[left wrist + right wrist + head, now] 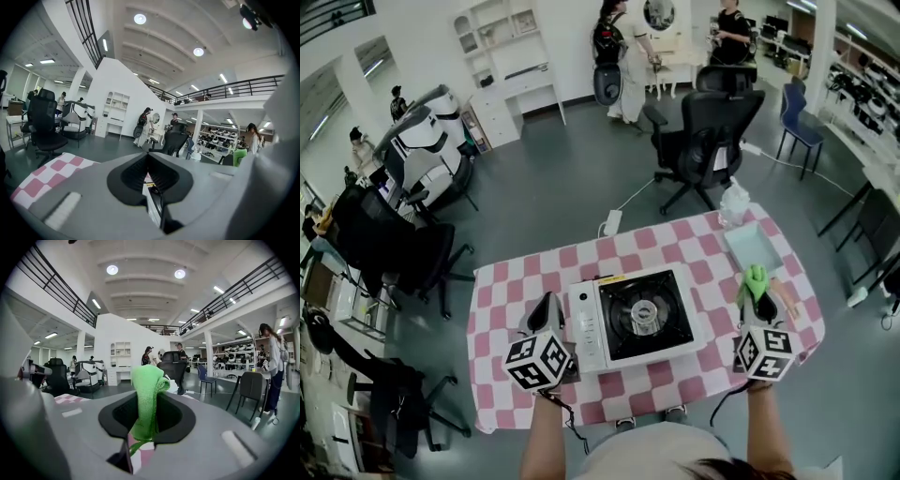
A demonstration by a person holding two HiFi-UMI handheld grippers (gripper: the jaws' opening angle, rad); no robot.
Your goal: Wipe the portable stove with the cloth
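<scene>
We hold the cloth (754,278) clamped upright in our right gripper (761,305), to the right of the stove (639,317) on the table (511,281). Our left gripper (546,307), jaws together and empty, is just left of the stove.

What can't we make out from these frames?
- Dirt on the stove: too small in the head view.
- Most of the stove in the left gripper view: only a sliver shows past the shut left gripper.
- Lower end of the cloth: hidden inside the right gripper in its own view.
</scene>
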